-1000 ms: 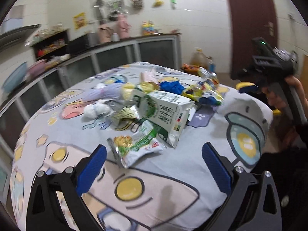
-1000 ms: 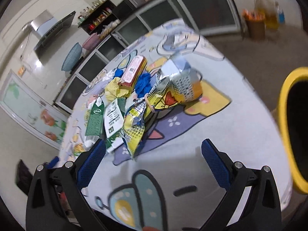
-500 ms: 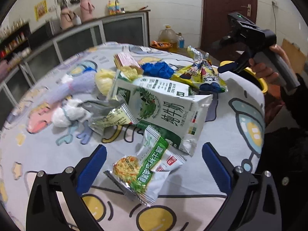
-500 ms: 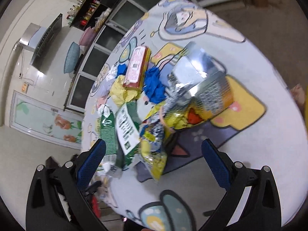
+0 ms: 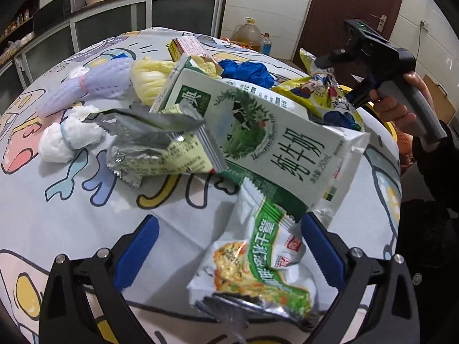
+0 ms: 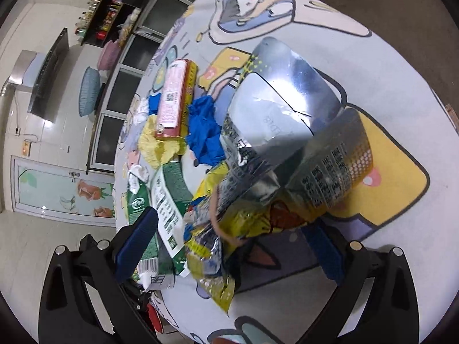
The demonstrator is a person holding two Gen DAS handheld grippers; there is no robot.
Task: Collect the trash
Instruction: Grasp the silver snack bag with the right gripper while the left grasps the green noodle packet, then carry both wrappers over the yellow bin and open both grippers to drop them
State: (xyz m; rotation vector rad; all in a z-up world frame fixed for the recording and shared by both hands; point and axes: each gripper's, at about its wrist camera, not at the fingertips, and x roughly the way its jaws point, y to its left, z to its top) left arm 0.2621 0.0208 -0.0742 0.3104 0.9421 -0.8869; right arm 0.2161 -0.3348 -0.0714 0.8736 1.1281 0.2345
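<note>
A heap of trash lies on a round table with a cartoon-print cloth (image 5: 71, 200). My left gripper (image 5: 229, 255) is open, and a green and white noodle wrapper (image 5: 258, 272) lies between its blue fingers. Behind it lie a green and white milk carton (image 5: 266, 143) and a silver wrapper (image 5: 155, 146). My right gripper (image 6: 229, 255) is open around the near end of a yellow and silver snack bag (image 6: 287, 154). The milk carton also shows in the right wrist view (image 6: 166, 200), beside a blue glove (image 6: 205, 132).
A red and yellow box (image 6: 175, 100), yellow cloth (image 5: 152, 77), a purple mesh bundle (image 5: 94, 86) and white tissue wads (image 5: 66, 140) lie further back. The yellow bin's rim (image 5: 387, 123) shows behind the table's right edge. Cabinets (image 5: 129, 23) line the far wall.
Both grippers have moved in closer to the pile. The noodle wrapper now lies between the left fingers, and the snack bag's end lies between the right fingers.
</note>
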